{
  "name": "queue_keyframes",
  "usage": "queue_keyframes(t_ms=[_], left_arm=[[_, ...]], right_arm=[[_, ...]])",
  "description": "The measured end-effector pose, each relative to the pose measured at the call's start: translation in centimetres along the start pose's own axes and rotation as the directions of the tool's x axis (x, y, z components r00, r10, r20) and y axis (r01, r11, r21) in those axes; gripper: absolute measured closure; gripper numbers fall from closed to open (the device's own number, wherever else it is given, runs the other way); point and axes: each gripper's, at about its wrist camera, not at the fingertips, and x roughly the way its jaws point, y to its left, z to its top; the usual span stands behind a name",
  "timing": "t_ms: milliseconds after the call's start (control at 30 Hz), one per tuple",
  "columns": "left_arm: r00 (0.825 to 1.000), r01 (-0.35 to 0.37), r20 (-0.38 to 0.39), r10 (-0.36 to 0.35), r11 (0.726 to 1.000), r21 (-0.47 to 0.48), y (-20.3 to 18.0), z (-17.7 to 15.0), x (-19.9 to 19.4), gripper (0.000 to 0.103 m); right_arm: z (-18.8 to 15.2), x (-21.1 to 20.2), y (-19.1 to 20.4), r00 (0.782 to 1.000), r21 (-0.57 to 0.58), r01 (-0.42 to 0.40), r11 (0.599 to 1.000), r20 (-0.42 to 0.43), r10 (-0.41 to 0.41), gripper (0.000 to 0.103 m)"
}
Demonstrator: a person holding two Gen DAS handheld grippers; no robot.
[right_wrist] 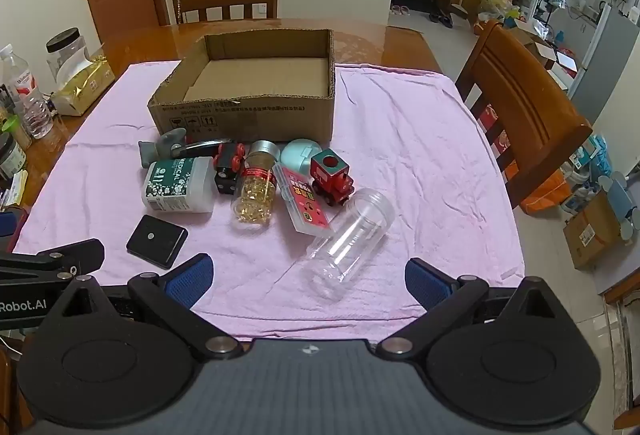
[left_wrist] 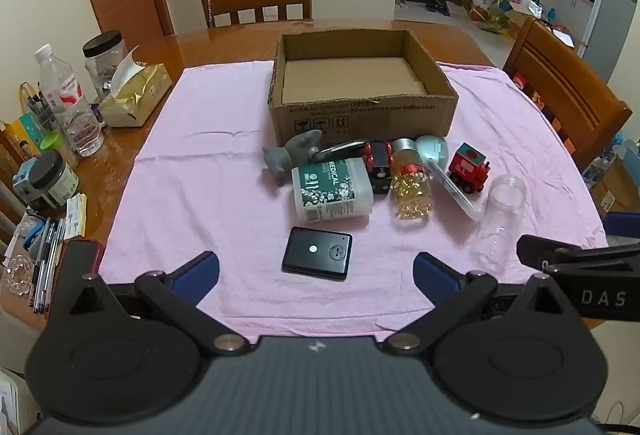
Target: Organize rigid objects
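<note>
Two handheld grippers hover over the near edge of a pink cloth (left_wrist: pixel 224 139) on a wooden table (left_wrist: pixel 224 43). Left gripper (left_wrist: pixel 316 273) is spread wide, nothing between its blue pads; a flat black device (left_wrist: pixel 317 253) w/ rounded corners lies just ahead at 12 o'clock. Right gripper (right_wrist: pixel 309 281) is also wide apart and holds nothing; a clear plastic jar (right_wrist: pixel 347 241), smooth cylinder on its side, lies just ahead at 12 to 1 o'clock, its near end reaching between the pads (not touching either).

Further out at 12 o'clock, an open brown cardboard box (left_wrist: pixel 362 115), corrugated, shallow. Huddled in front of it: white medical bottle (left_wrist: pixel 331 190) w/ green label, lying flat; capsule bottle (left_wrist: pixel 410 181) w/ silver cap, full of glossy amber pills; red toy train (left_wrist: pixel 467 167), blocky; black toy car (left_wrist: pixel 378 165) w/ red wheels; grey shark figure (left_wrist: pixel 292 153); pale teal rounded object (left_wrist: pixel 432 151); flat clear case (right_wrist: pixel 306 203) w/ red label.
</note>
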Motion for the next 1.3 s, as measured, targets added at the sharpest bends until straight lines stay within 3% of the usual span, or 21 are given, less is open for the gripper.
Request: queue_keyframes(t_ms=[1300], left_arm=[[1.000,0.009,0.012,-0.009,1.000,-0.008,-0.12,0.49,-0.43,0.001]], right_arm=[[0.63,-0.41,-0.28,1.000,-0.002,-0.012,1.000,0.028,0.012,0.000]])
